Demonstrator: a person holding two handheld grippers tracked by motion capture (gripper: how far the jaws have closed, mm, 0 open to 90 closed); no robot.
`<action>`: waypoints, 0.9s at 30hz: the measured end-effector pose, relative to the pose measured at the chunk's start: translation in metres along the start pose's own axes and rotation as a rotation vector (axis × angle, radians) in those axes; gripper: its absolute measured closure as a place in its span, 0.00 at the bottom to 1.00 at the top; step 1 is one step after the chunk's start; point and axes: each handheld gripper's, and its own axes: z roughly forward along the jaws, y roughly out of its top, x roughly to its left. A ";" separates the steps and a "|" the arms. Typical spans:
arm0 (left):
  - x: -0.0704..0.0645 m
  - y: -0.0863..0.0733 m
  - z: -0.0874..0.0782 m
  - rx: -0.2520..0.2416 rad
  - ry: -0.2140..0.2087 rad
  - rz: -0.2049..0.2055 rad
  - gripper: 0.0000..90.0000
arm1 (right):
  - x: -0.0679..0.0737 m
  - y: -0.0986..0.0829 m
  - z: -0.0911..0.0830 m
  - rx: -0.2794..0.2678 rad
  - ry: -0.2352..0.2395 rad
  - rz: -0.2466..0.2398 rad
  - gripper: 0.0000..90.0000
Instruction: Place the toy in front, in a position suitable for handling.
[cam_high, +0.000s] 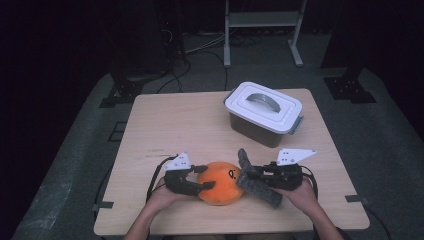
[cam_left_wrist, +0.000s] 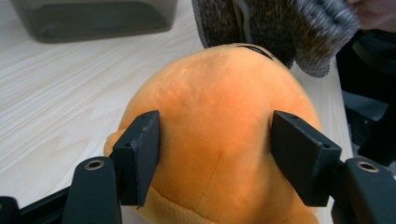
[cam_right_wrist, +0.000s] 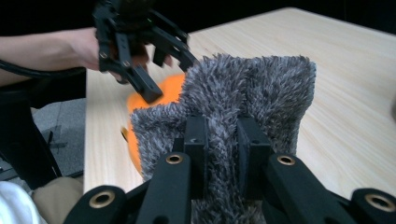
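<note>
This looks like a recording lab or studio rather than a home. A bare light-wood counter (cam_high: 165, 125) stands alone on grey carpet, ringed by darkness. Black stand feet (cam_high: 120, 92) and loose cables (cam_high: 200, 47) lie on the floor behind it, beside a white metal frame (cam_high: 262, 22).

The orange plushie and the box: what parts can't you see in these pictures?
- Orange plushie: its face is mostly covered by the grey furry cloth in the high view, and turned away in the left gripper view.
- Box: its inside is hidden by the white lid.
- Right tool: the fur buries its tips.
</note>
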 end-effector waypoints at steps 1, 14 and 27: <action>0.000 0.000 0.000 0.004 -0.005 0.009 0.38 | 0.002 0.001 0.003 0.002 0.004 -0.003 0.84; -0.009 0.014 -0.004 -0.019 -0.014 0.098 0.34 | 0.009 -0.016 0.027 0.168 0.052 -0.051 0.83; -0.020 0.008 -0.001 0.021 -0.065 0.174 0.41 | -0.004 -0.010 0.008 0.163 0.002 -0.004 0.85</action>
